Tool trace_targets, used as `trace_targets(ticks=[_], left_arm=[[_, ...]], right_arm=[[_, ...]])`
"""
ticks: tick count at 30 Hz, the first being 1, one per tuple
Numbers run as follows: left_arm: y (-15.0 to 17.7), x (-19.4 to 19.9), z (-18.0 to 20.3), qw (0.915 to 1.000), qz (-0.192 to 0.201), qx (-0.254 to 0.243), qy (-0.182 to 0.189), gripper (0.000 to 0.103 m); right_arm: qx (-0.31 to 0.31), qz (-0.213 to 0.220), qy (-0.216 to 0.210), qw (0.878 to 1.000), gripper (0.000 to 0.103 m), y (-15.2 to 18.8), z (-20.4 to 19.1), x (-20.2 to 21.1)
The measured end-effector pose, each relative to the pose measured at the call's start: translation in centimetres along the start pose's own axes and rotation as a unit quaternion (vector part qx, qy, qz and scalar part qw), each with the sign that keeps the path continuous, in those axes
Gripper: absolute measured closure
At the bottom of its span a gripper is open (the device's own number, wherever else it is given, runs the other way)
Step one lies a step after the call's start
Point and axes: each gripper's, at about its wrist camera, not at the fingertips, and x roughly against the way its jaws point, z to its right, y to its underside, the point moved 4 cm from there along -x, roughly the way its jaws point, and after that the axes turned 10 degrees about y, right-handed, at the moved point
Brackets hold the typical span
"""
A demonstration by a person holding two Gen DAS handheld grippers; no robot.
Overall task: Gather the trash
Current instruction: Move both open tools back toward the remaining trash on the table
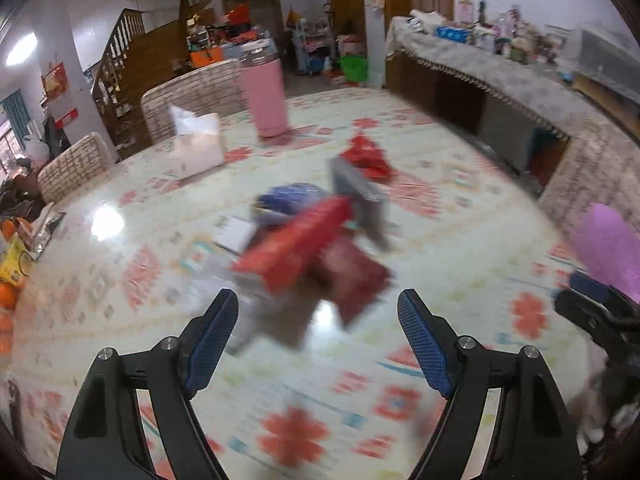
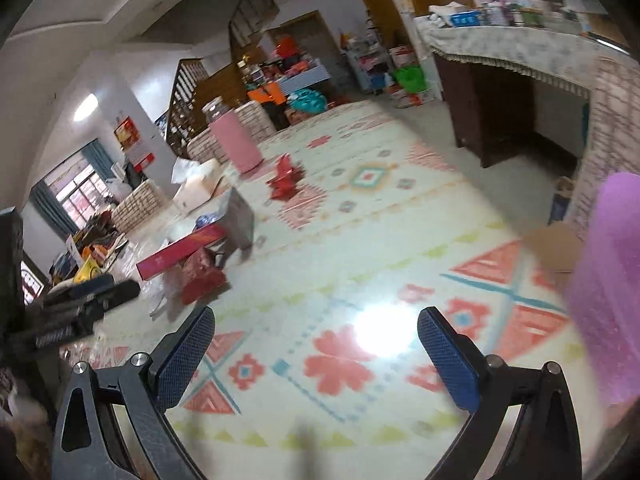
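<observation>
At the bottom of the left wrist view my left gripper [image 1: 318, 312] has its jaws spread wide with nothing between them, hovering over the patterned table [image 1: 304, 400]. My right gripper [image 2: 316, 330] is likewise gaping and empty above a bright glare on the tabletop. Just beyond my left fingertips, mid-frame, lies the blurred trash pile: a long red box [image 1: 296, 240] across a dark red packet [image 1: 352, 280], a grey carton [image 1: 356, 196] behind them. Farther up sits a crumpled red wrapper [image 1: 368, 154]. Toward the upper left stand a tissue box [image 1: 198, 144] and a pink tumbler [image 1: 266, 96].
</observation>
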Motion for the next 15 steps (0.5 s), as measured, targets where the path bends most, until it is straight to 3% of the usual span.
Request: trace_targets(ticks=[3,5,10,13,14,15], left_arm=[[-1.8,-2.0,-2.9,0.9997,-0.024,0.004,-0.001,0.022],[-2.7,-3.4,-3.6,0.9992,-0.039,0.0,0.011,0.022],[-3.6,-8.0,-3.8,0.9932,-0.1,0.007,0.059,0.022],[-3.4,-8.6,-2.8,0.994,-0.098,-0.005,0.048,0.024],[-3.4,-8.3,-2.7,0.9949,-0.091,-0.005,0.043,0.03],[-3.2,-8.0,-2.4,0.9954,-0.087,-0.005,0.04,0.056]], right_arm=[[-0.002,-0.016,-0.002,1.0,0.001,0.7,-0.5,-1.4],[-0.006,0.0,-0.01,1.0,0.001,0.5,-0.5,-1.0],[-0.013,-0.004,-0.007,1.0,0.001,0.6,-0.2,-1.2],[-0.007,-0.005,-0.005,1.0,0.001,0.6,-0.3,-1.2],[-0.005,-0.005,-0.004,1.0,0.001,0.6,-0.3,-1.2],[-0.003,-0.005,-0.004,1.0,0.001,0.6,-0.4,-1.1]])
